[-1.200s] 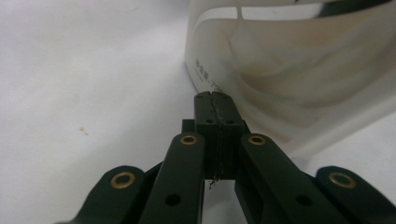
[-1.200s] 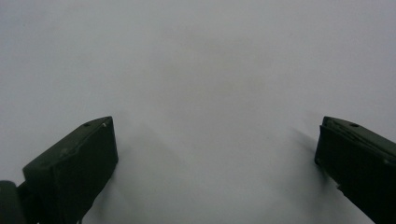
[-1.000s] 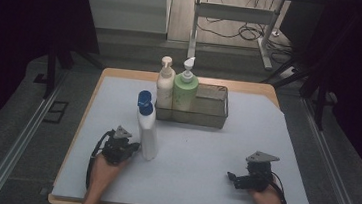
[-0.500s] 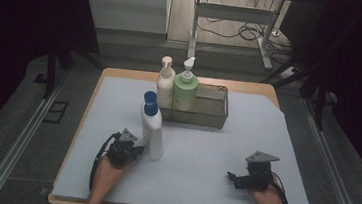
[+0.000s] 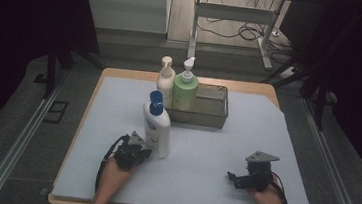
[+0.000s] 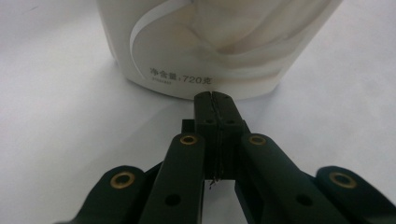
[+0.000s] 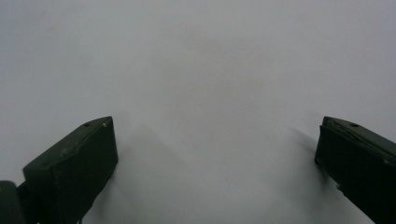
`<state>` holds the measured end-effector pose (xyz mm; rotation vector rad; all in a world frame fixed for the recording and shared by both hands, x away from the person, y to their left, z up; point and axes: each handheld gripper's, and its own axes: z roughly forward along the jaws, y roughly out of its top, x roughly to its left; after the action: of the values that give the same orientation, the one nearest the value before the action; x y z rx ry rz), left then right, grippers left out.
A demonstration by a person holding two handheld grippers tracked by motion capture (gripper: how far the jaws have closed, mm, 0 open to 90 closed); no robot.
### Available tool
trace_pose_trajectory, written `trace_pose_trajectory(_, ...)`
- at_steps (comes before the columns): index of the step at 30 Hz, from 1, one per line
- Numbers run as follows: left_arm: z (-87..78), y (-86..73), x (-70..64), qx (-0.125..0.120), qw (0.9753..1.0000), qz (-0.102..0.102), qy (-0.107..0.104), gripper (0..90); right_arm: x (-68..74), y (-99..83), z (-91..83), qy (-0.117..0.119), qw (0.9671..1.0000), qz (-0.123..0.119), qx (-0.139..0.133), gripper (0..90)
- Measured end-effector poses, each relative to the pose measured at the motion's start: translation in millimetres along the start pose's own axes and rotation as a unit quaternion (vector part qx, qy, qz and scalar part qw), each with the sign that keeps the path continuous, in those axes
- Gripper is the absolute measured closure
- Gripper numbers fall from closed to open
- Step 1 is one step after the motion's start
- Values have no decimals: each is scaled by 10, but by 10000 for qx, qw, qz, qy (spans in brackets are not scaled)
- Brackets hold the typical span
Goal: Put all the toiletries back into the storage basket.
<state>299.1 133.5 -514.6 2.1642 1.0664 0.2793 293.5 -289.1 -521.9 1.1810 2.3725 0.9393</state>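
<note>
We are seeing the white bottle (image 5: 157, 125) with its blue cap standing upright at six o'clock of the wire basket (image 5: 208, 115), our left gripper (image 6: 215, 100) pressing its closed jaws against the base, our right gripper (image 5: 233, 179) resting wide at four o'clock.

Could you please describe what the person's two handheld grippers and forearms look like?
Both are matte black. The left gripper has slim black fingers on linkage arms pinned with brass-coloured rivets, and a black cable loops from it. The right gripper has broad, blocky black fingers. Each carries a grey three-cornered plate on top. The forearms are bare, without sleeves.
</note>
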Motion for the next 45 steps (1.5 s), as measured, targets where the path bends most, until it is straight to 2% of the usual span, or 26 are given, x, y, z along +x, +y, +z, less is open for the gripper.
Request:
trace_pose_trajectory(3, -2, -9, 15, -28, 10000, -52, -66, 880, 1, 1, -1, 2, 10000, 10, 4, 0)
trace_pose_trajectory(10, -52, -26, -13, -68, 10000, -16, 49, 768, -3, 7, -2, 12, 10000, 12, 19, 0)
trace_pose_trajectory(18, -144, -92, 12, -121, 9997, -37, 202, 536, 1, 19, -8, 5, 10000, 21, 70, 0)
trace_pose_trajectory(22, -175, -135, 20, -110, 9996, -97, 231, 373, 5, 22, -18, 26, 10000, 9, 82, 0)
trace_pose_trajectory(29, -215, -223, 7, -60, 9988, -175, 459, 143, 39, 46, -63, 71, 9999, -71, 46, 0)
trace_pose_trajectory(36, -286, -379, 25, 7, 9985, -275, 484, 123, 101, 116, -115, 173, 9997, -158, -90, 0)
trace_pose_trajectory(40, -303, -412, 56, -74, 9980, -334, 534, 123, 137, 172, -138, 248, 9994, -182, -173, 0)
trace_pose_trajectory(45, -272, -418, 25, -73, 9975, -128, 689, 120, 191, 233, -146, 321, 9989, -260, -238, 0)
